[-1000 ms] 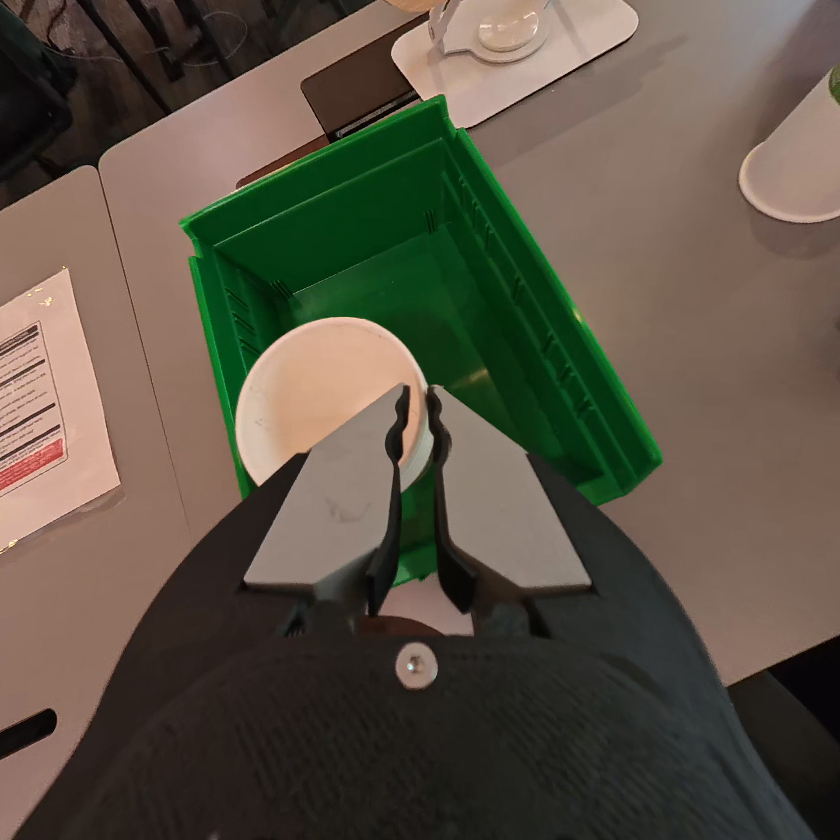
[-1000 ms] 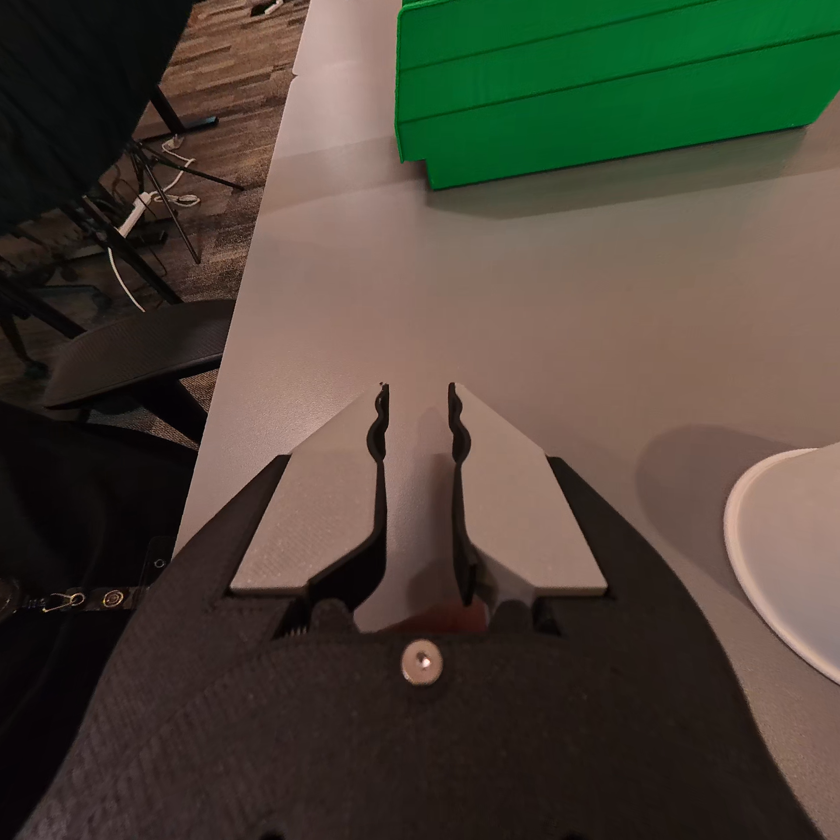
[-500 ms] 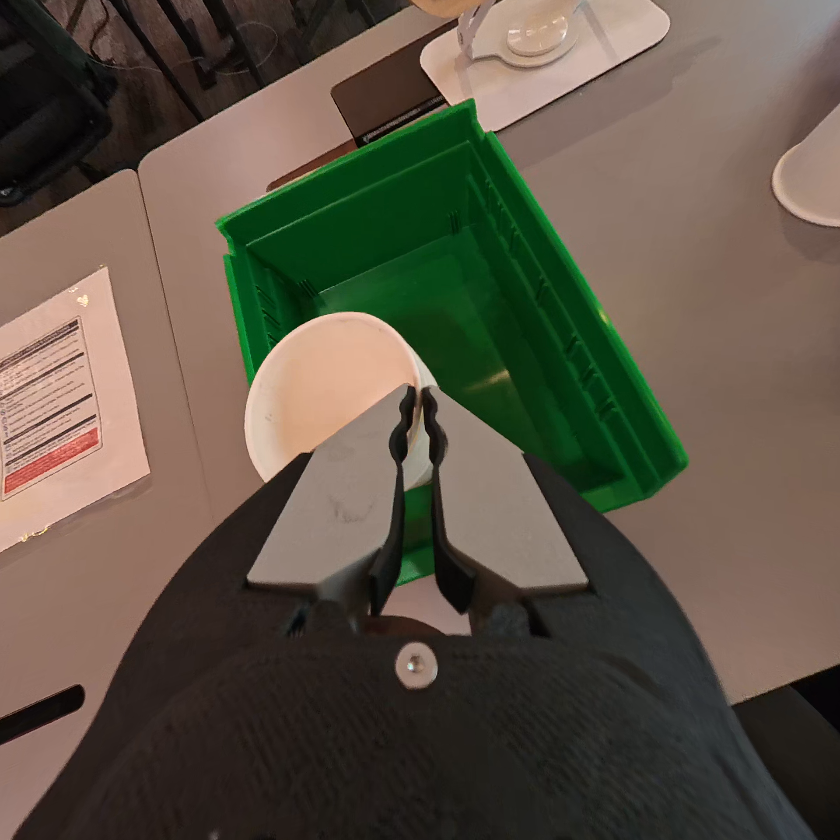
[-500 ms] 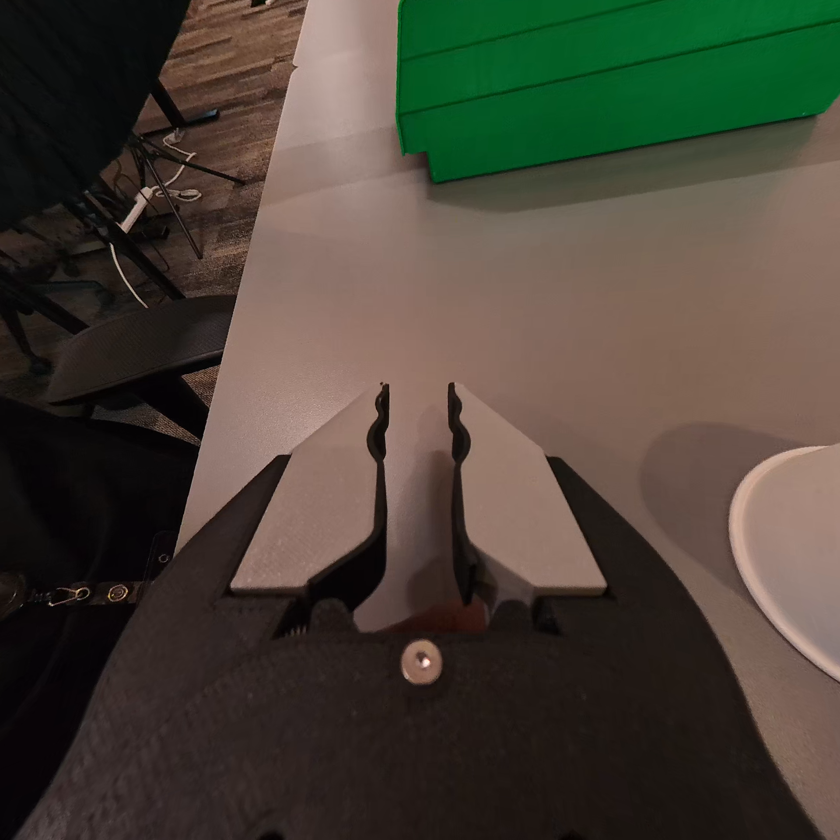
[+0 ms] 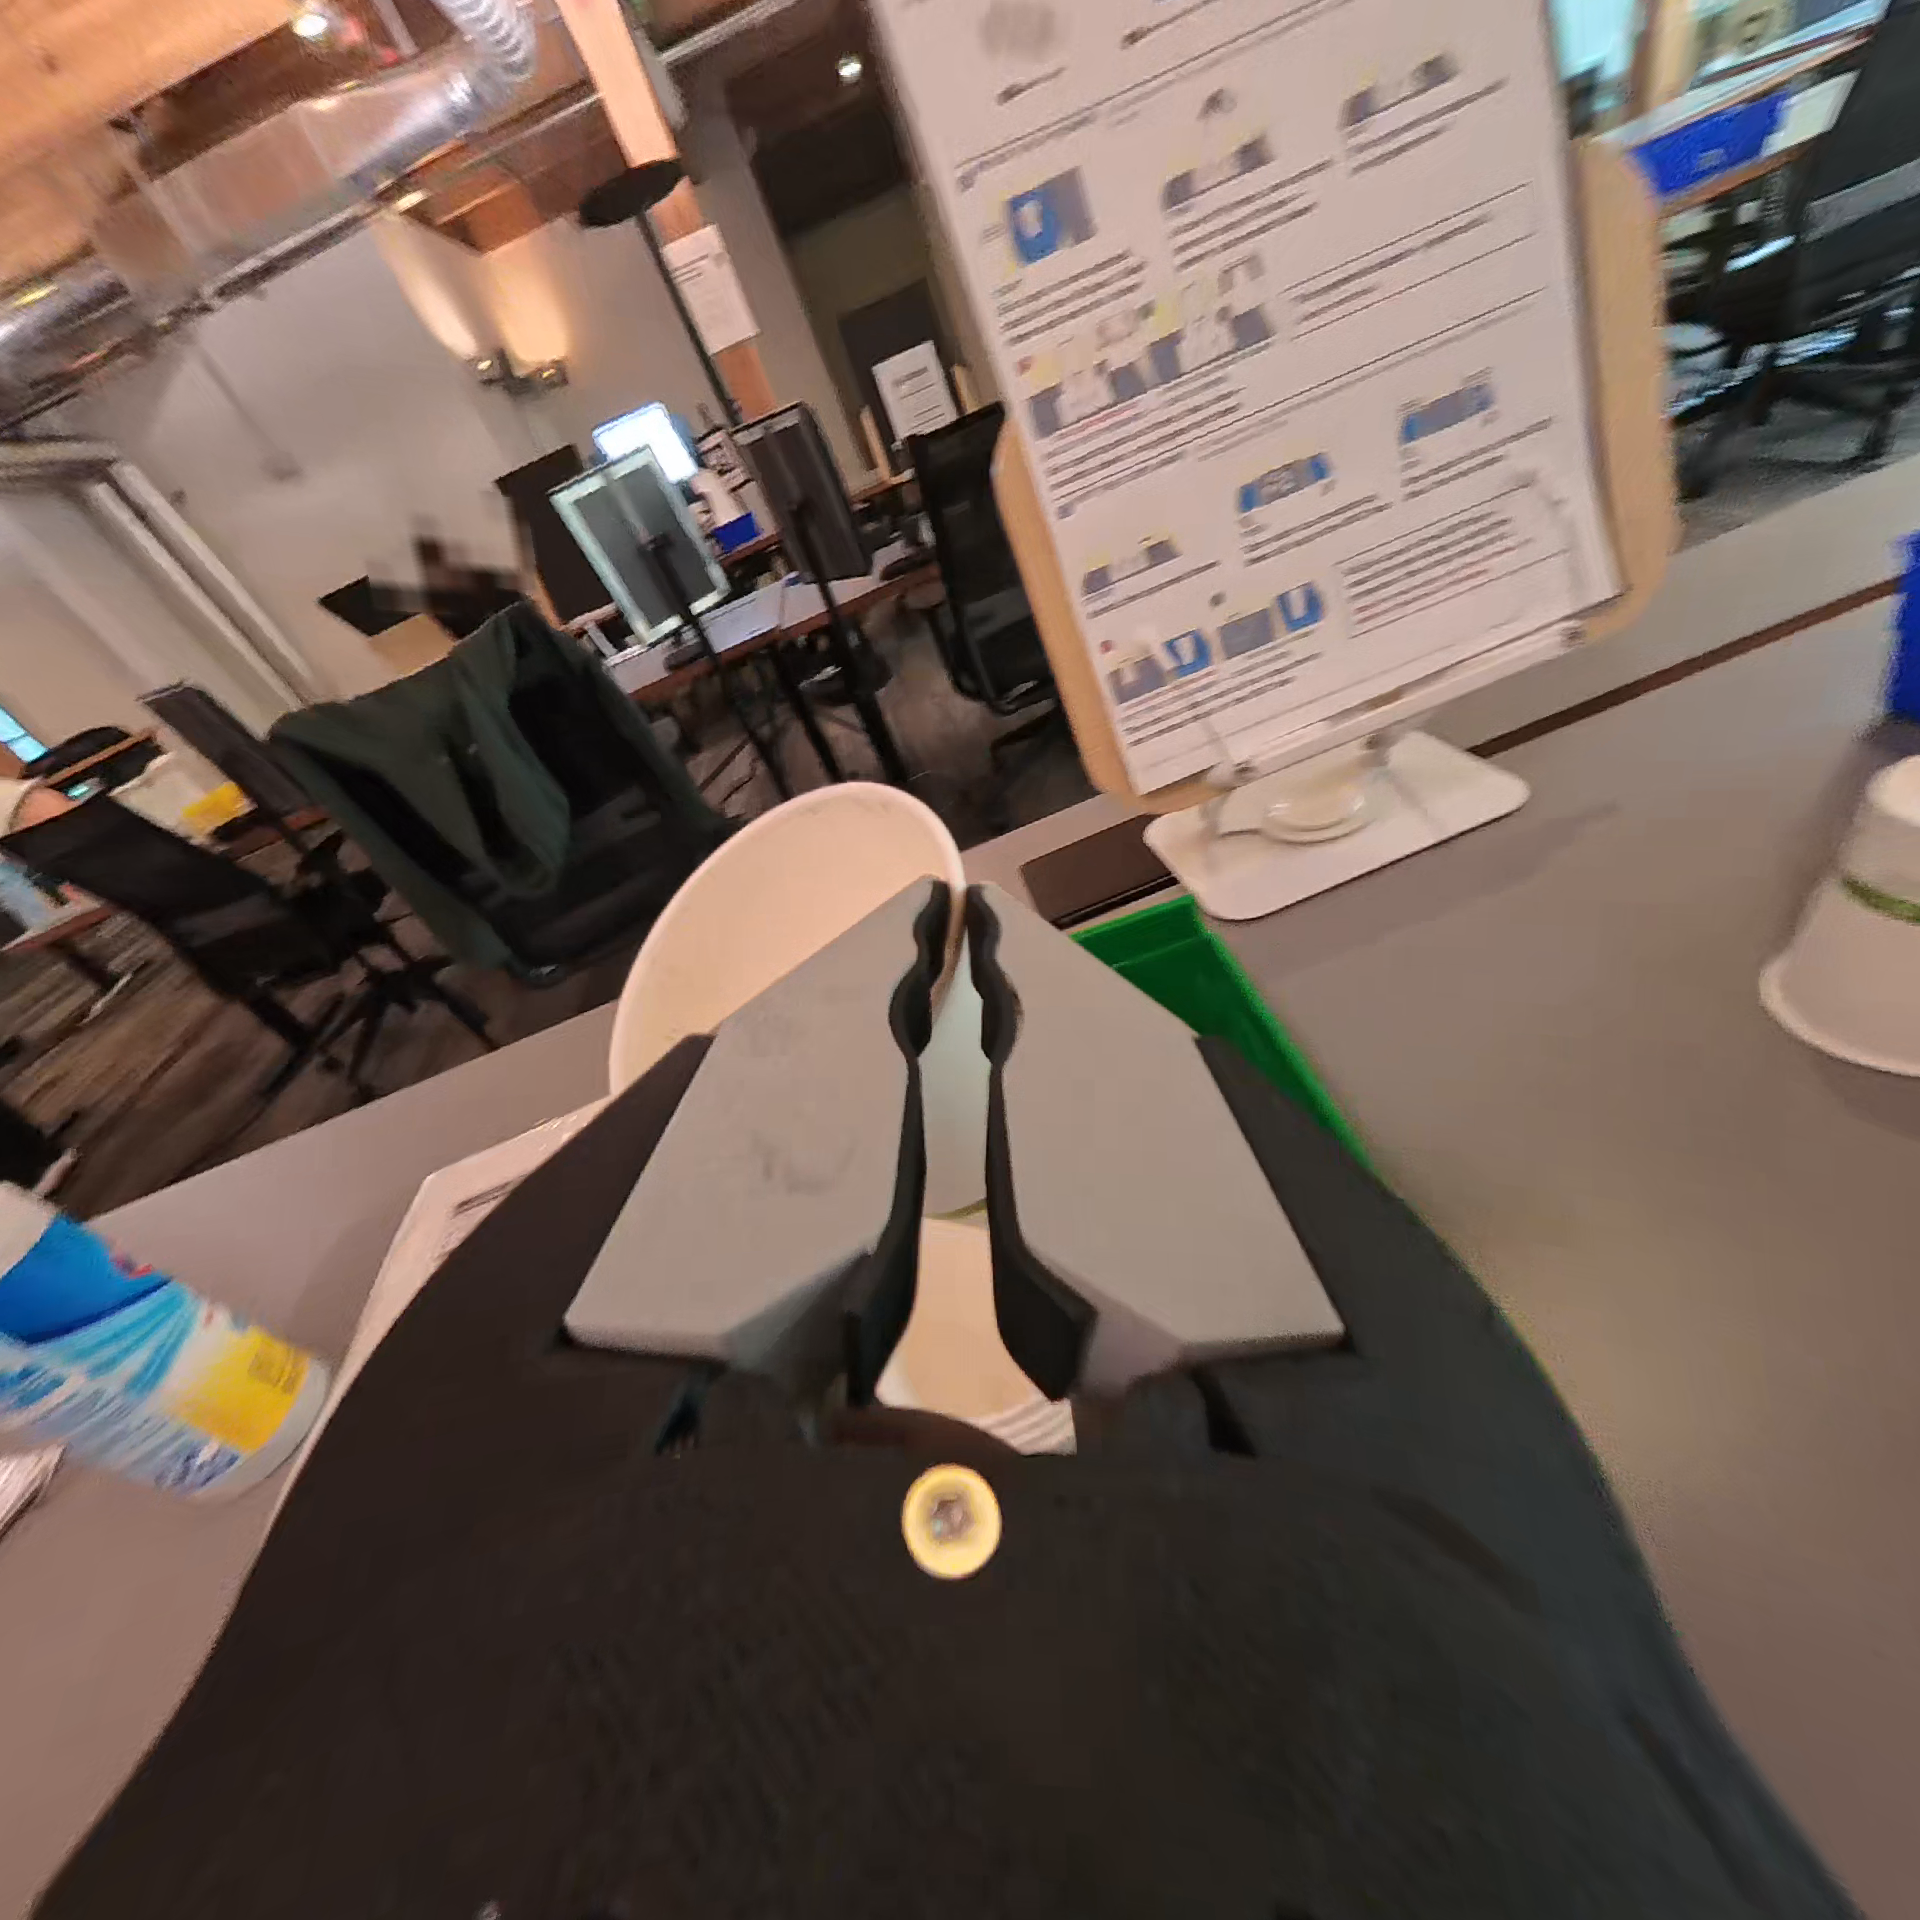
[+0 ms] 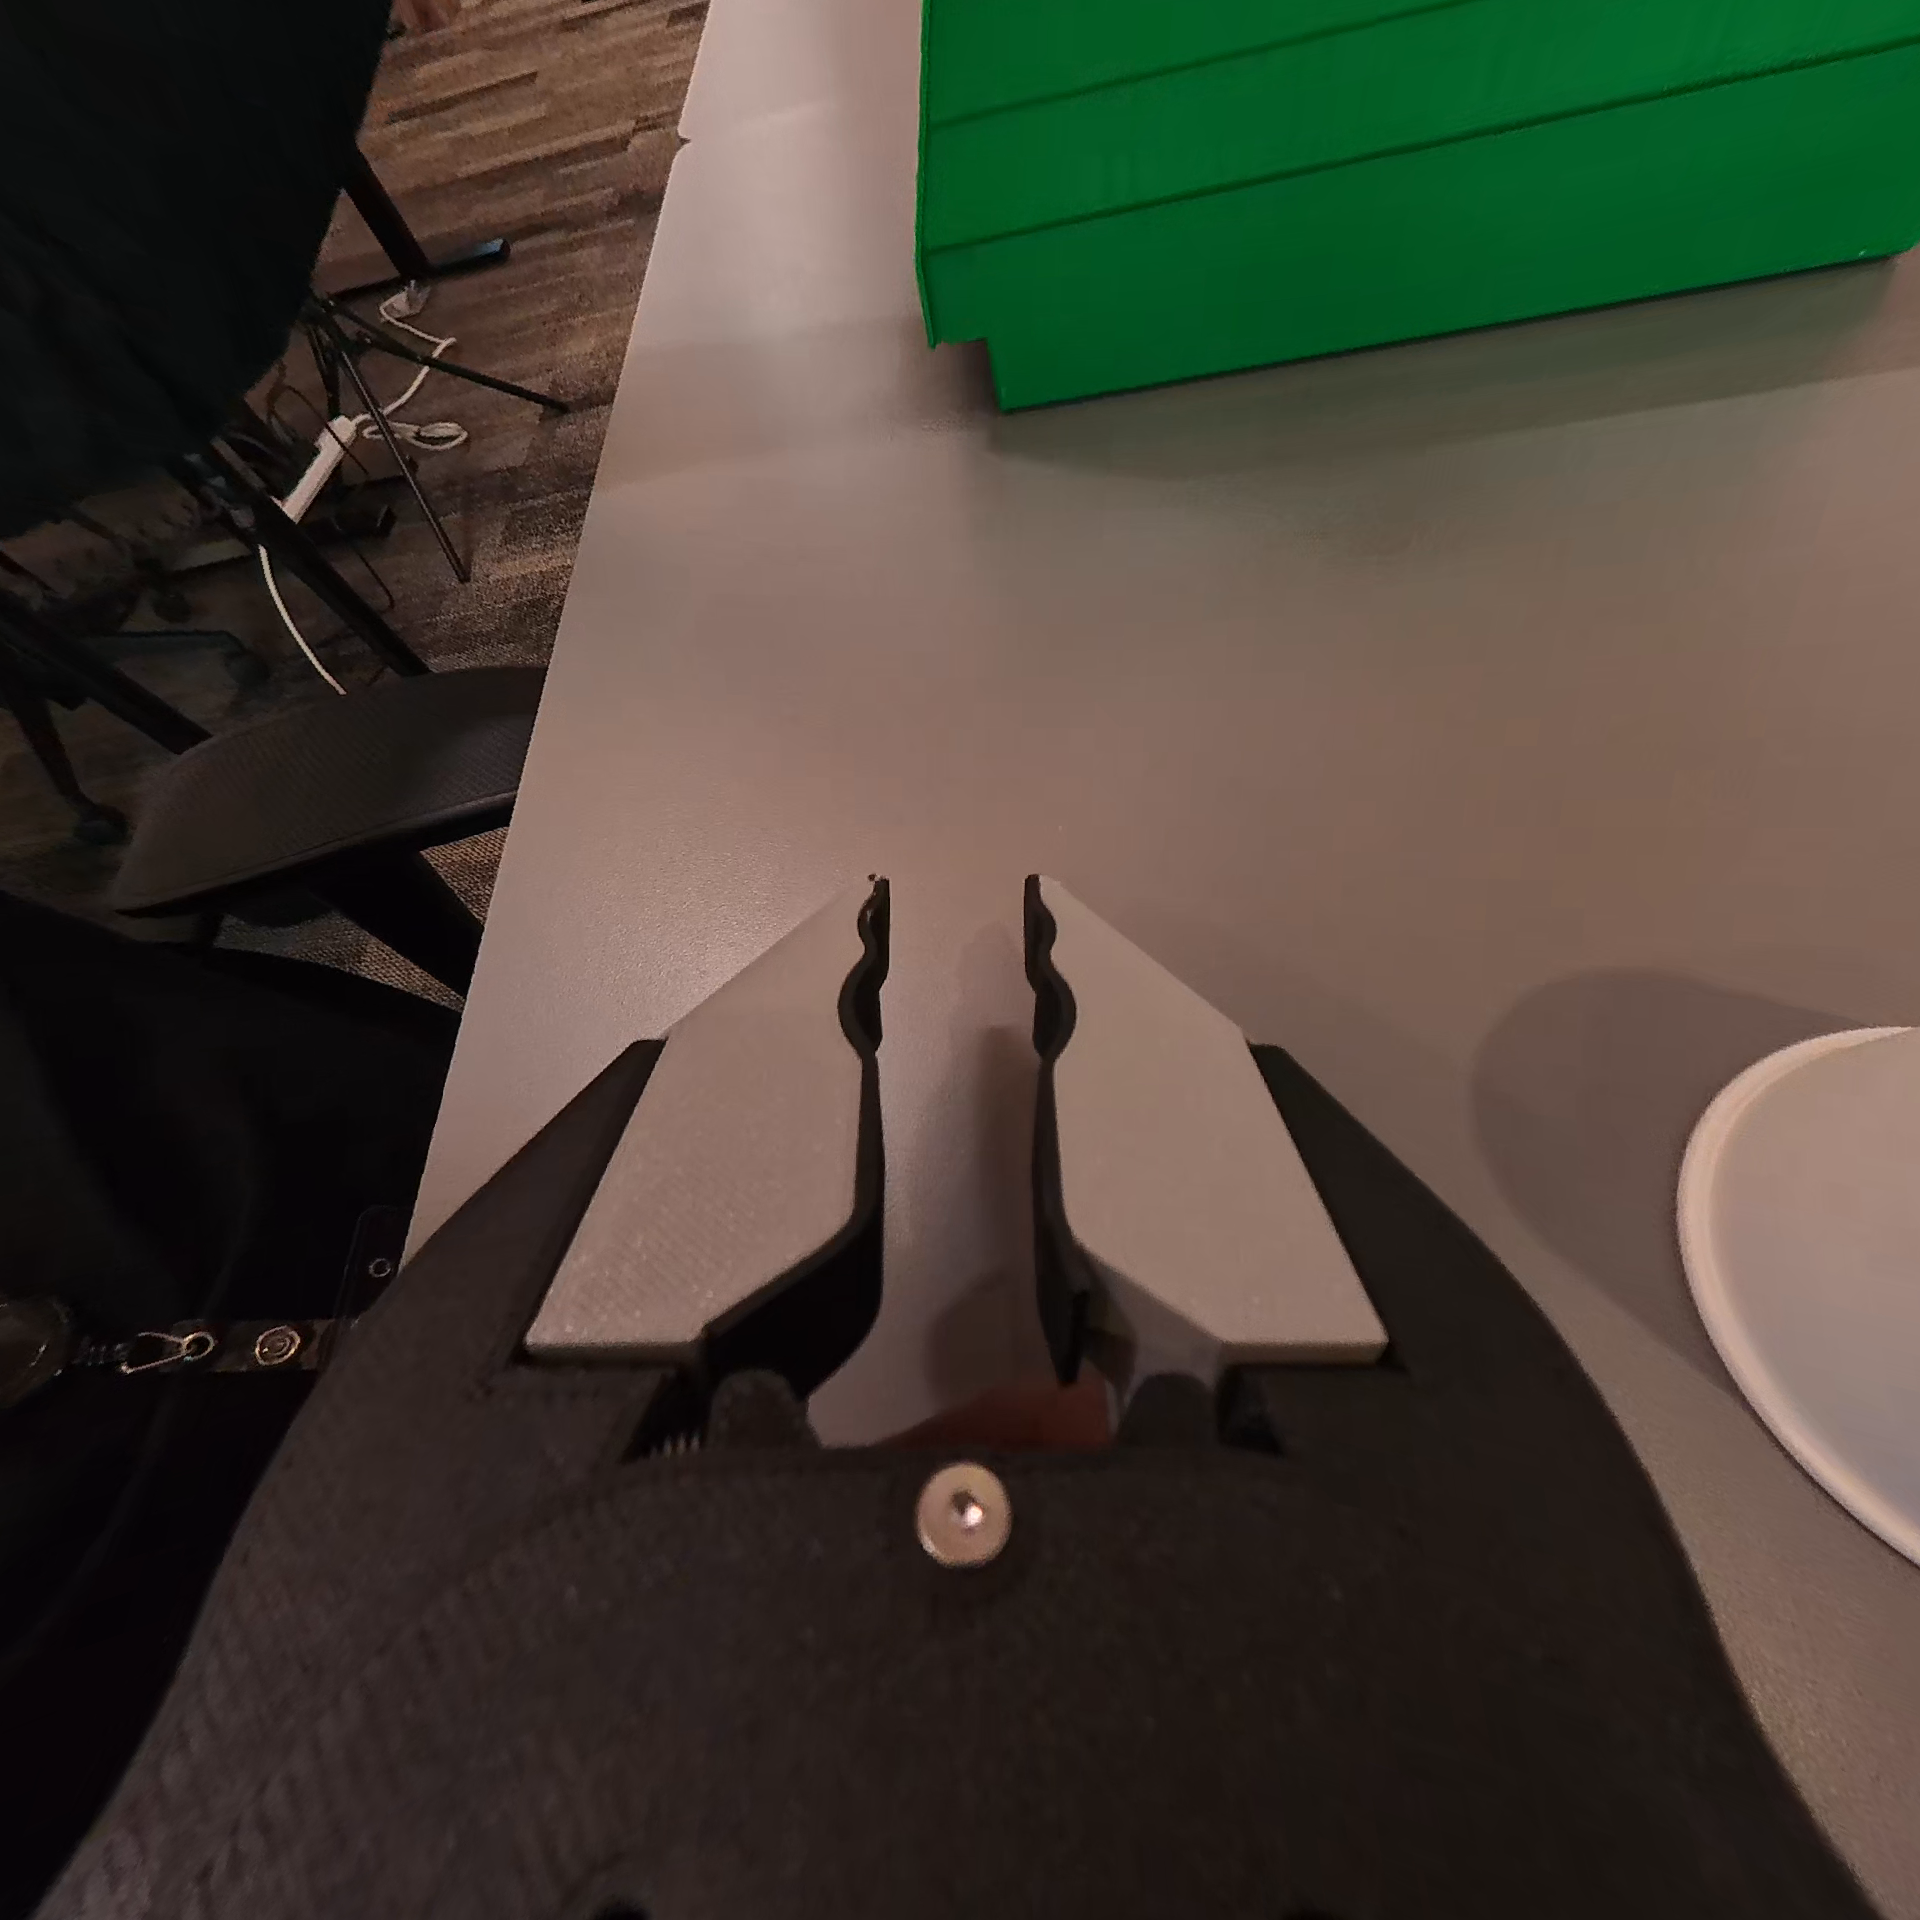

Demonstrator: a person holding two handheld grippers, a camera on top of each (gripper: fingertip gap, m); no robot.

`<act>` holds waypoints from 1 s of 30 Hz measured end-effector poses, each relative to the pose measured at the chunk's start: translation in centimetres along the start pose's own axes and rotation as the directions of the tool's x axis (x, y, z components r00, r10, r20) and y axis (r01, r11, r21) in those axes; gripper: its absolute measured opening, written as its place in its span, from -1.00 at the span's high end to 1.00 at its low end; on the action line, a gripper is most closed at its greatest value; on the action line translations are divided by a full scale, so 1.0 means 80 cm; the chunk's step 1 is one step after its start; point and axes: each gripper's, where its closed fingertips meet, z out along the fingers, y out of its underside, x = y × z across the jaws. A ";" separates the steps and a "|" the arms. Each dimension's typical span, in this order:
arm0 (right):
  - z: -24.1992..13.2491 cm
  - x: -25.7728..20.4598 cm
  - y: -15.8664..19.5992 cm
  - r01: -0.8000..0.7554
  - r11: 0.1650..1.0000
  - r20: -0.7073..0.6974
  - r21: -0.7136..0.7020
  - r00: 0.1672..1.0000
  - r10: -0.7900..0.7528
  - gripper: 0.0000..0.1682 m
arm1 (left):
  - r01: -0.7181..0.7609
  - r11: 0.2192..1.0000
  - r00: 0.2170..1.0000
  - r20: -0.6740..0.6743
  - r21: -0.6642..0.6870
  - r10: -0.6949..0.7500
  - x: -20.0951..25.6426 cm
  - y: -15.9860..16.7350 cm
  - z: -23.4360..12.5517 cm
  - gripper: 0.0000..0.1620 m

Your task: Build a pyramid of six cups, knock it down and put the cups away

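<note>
White paper cup (image 5: 769, 935), mouth tilted toward the viewer, is pinched by its rim wall between the nearly closed jaws of the left gripper (image 5: 954, 904), held above the grey table (image 5: 1558, 1195). Green bin (image 5: 1174, 966) lies just beyond and below the cup, largely hidden by the gripper body. A second cup (image 5: 1860, 935) stands upside down on the table, well to the right of the bin. The right gripper (image 6: 954, 894) hovers low over the table, jaws spread with nothing between them; another white cup (image 6: 1808, 1247) rests beside it at right, the bin farther ahead.
</note>
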 end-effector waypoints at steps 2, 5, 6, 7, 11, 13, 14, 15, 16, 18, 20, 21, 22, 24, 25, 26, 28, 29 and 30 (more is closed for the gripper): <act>-0.001 0.000 -0.004 0.020 1.000 -0.006 0.019 1.000 -0.020 0.72 | -0.013 0.999 0.998 -0.068 0.033 0.015 0.031 -0.022 -0.009 0.99; -0.004 -0.004 -0.017 0.068 0.994 -0.022 0.083 0.998 -0.067 0.64 | -0.042 0.994 0.983 -0.172 0.099 0.059 0.088 -0.055 -0.022 0.99; -0.005 -0.007 -0.023 0.087 0.990 -0.028 0.111 0.996 -0.085 0.61 | -0.047 0.991 0.976 -0.205 0.126 0.072 0.109 -0.065 -0.027 0.99; -0.007 -0.010 -0.030 0.110 0.984 -0.034 0.142 0.994 -0.106 0.60 | -0.051 0.987 0.967 -0.238 0.149 0.086 0.130 -0.075 -0.031 0.99; -0.025 -0.032 -0.067 0.183 0.929 -0.051 0.322 0.983 -0.176 0.55 | -0.034 0.976 0.920 -0.375 0.216 0.115 0.217 -0.098 -0.039 0.99; -0.043 -0.037 -0.088 0.177 0.882 -0.063 0.437 0.984 -0.166 0.52 | 0.001 0.972 0.887 -0.449 0.235 0.108 0.259 -0.104 -0.040 0.99; -0.053 -0.038 -0.097 0.160 0.858 -0.059 0.487 0.987 -0.150 0.52 | 0.010 0.971 0.871 -0.479 0.237 0.108 0.278 -0.104 -0.039 0.99; -0.063 -0.036 -0.104 0.130 0.838 -0.046 0.530 0.991 -0.124 0.48 | 0.013 0.971 0.860 -0.498 0.237 0.110 0.295 -0.103 -0.037 0.99; -0.071 -0.033 -0.110 0.087 0.824 -0.023 0.560 0.996 -0.089 0.45 | 0.016 0.972 0.852 -0.511 0.236 0.110 0.310 -0.102 -0.033 0.99; -0.083 -0.023 -0.115 -0.010 0.806 0.031 0.591 0.999 -0.011 0.41 | 0.036 0.972 0.836 -0.540 0.233 0.098 0.336 -0.100 -0.027 0.99; -0.094 -0.017 -0.119 -0.073 0.779 0.077 0.622 0.997 0.032 0.44 | 0.065 0.972 0.821 -0.566 0.227 0.077 0.355 -0.098 -0.022 0.99; -0.101 -0.016 -0.123 -0.081 0.760 0.086 0.645 0.996 0.033 0.55 | 0.077 0.971 0.821 -0.568 0.226 0.068 0.361 -0.097 -0.018 0.99; -0.106 -0.013 -0.123 -0.079 0.753 0.077 0.654 0.996 0.038 0.60 | 0.085 0.970 0.830 -0.554 0.230 0.058 0.362 -0.095 -0.013 0.99; -0.109 -0.006 -0.121 -0.036 0.763 0.018 0.646 0.999 0.032 0.75 | 0.095 0.968 0.861 -0.507 0.232 0.037 0.354 -0.090 -0.001 0.98; -0.111 -0.002 -0.120 -0.002 0.767 -0.025 0.641 0.999 0.024 0.88 | 0.102 0.969 0.873 -0.488 0.224 0.021 0.348 -0.084 0.005 0.98; -0.111 0.001 -0.118 0.030 0.773 -0.066 0.634 0.998 0.014 0.94 | 0.116 0.971 0.880 -0.475 0.211 -0.002 0.343 -0.077 0.010 0.98; -0.109 0.008 -0.115 0.085 0.790 -0.141 0.608 0.990 0.001 0.95 | 0.170 0.969 0.881 -0.469 0.177 -0.069 0.334 -0.061 0.019 0.98; -0.107 0.010 -0.114 0.108 0.798 -0.170 0.593 0.985 -0.007 0.96 | 0.200 0.967 0.877 -0.469 0.158 -0.105 0.329 -0.051 0.023 0.98; -0.104 0.011 -0.112 0.125 0.806 -0.191 0.579 0.981 -0.015 0.96 | 0.231 0.963 0.871 -0.470 0.139 -0.141 0.325 -0.041 0.026 0.97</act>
